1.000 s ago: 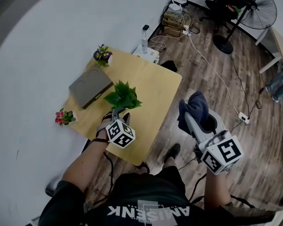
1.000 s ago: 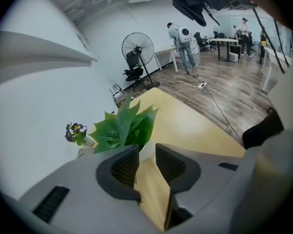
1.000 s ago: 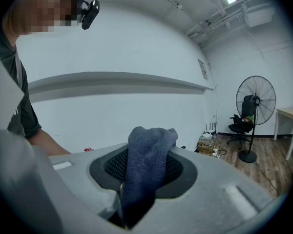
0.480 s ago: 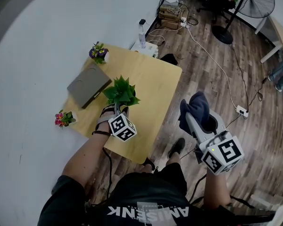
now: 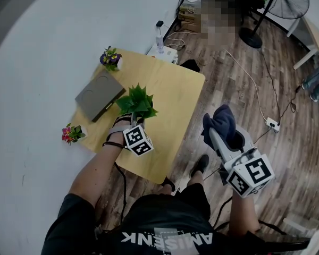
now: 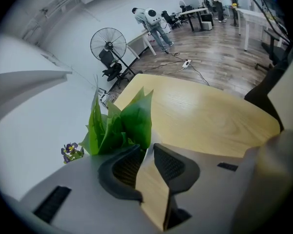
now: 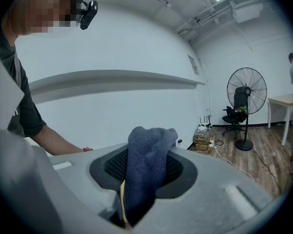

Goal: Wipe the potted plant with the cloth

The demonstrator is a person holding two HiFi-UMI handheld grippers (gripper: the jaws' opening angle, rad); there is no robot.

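1. Hidden parts: in the head view the potted plant (image 5: 136,104) shows only its foliage. The pot lies under the leaves and behind the left gripper (image 5: 132,121). In the left gripper view the jaws cover the pot as well.
2. Left gripper (image 6: 145,151): its ribbed black pads stand apart by a narrow gap and have just been closing. Bare wood shows through the gap. The leaves rise just beyond the tips, and whether one touches a pad cannot be told.
3. Right gripper (image 7: 144,172): its jaws are clamped on the cloth (image 7: 150,147), a dark blue knitted fabric that bulges above the pads. The cloth's lower end is cut off by the gripper body.
4. In the head view the right gripper (image 5: 215,135) holds the cloth (image 5: 220,121) over the floor, right of the table (image 5: 176,97) and well apart from the plant.
5. Plant: broad, pointed, glossy green leaves, standing near the table's middle.
6. Table: pale wood with rounded corners. A flat grey laptop (image 5: 100,95) lies left of the plant.
7. A purple-flowered pot (image 5: 111,59) stands at the far left corner, and a pink-flowered pot (image 5: 72,133) at the near left edge.
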